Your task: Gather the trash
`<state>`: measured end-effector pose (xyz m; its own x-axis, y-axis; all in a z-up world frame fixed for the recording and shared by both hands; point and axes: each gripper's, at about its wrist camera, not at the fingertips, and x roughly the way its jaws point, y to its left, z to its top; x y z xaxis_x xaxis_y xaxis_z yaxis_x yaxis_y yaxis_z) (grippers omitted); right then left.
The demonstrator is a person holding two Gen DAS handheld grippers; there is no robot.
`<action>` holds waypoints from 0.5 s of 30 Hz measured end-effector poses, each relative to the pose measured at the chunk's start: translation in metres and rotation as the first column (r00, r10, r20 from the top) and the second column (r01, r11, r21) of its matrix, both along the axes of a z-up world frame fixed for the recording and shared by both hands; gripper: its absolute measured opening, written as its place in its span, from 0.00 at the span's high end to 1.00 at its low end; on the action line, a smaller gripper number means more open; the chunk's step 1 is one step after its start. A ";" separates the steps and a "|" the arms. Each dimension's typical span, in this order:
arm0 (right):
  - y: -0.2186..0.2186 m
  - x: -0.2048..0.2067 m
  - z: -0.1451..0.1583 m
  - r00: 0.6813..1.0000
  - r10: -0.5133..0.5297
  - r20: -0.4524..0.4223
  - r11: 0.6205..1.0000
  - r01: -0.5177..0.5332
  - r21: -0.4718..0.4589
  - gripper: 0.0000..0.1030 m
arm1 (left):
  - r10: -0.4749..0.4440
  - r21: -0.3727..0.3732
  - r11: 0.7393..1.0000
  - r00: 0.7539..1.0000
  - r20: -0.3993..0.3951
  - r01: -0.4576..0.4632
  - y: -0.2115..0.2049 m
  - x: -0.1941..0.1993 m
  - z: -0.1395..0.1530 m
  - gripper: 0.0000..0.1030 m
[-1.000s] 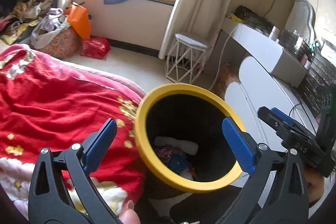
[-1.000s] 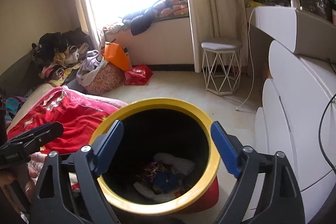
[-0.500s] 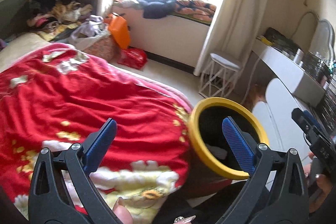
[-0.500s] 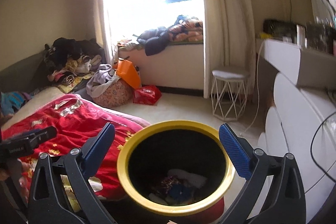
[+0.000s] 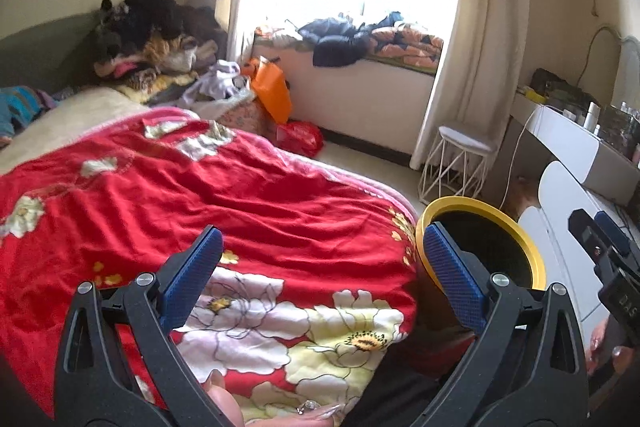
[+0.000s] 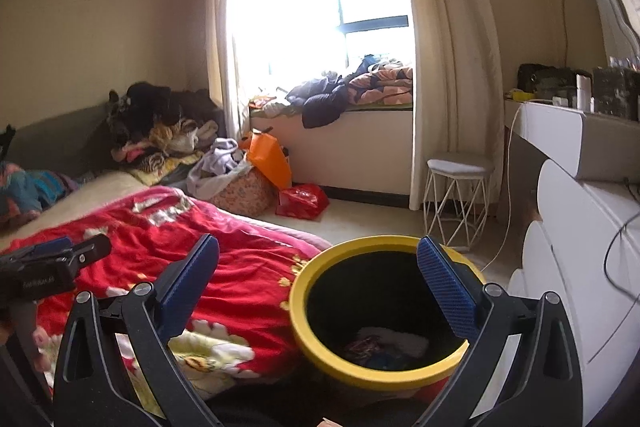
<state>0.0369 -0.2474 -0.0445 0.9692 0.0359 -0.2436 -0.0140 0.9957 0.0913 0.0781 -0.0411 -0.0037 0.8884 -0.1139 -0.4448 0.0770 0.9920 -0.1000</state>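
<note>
A yellow-rimmed trash bin [image 6: 320, 359] with a black inside stands beside the bed; several pieces of trash [image 6: 384, 345] lie at its bottom. It also shows at the right of the left wrist view [image 5: 536, 259]. My left gripper [image 5: 320, 279] is open and empty above the red floral blanket [image 5: 240, 203]. My right gripper [image 6: 318, 285] is open and empty, just above and left of the bin's mouth. The left gripper's side shows at the left of the right wrist view [image 6: 52, 267].
A white dresser [image 6: 580, 267] stands right of the bin. A white wire stool [image 6: 458, 203] stands by the curtain. An orange bag [image 6: 269, 159], a red bag [image 6: 302, 201] and piles of clothes [image 6: 160, 131] lie near the window seat.
Both grippers have risen and swung left, away from the bin. The bin has moved from the middle of the left wrist view to its right edge; the bed fills more of both views.
</note>
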 end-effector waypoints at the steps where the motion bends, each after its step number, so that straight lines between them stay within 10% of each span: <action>1: 0.003 -0.003 -0.001 1.000 -0.007 0.017 1.000 0.007 0.000 0.06 | 0.004 0.006 1.000 1.000 0.021 -0.004 0.001 -0.004 0.001 0.10; 15: 0.009 -0.023 -0.025 0.988 -0.078 0.132 0.996 0.082 -0.023 0.06 | -0.002 0.047 0.999 0.996 0.091 -0.002 0.005 -0.046 -0.015 0.10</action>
<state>0.0141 -0.2388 -0.0696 0.9923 -0.0481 -0.1139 0.0558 0.9963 0.0653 0.0321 -0.0362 -0.0184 0.9253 -0.0948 -0.3671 0.0839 0.9954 -0.0457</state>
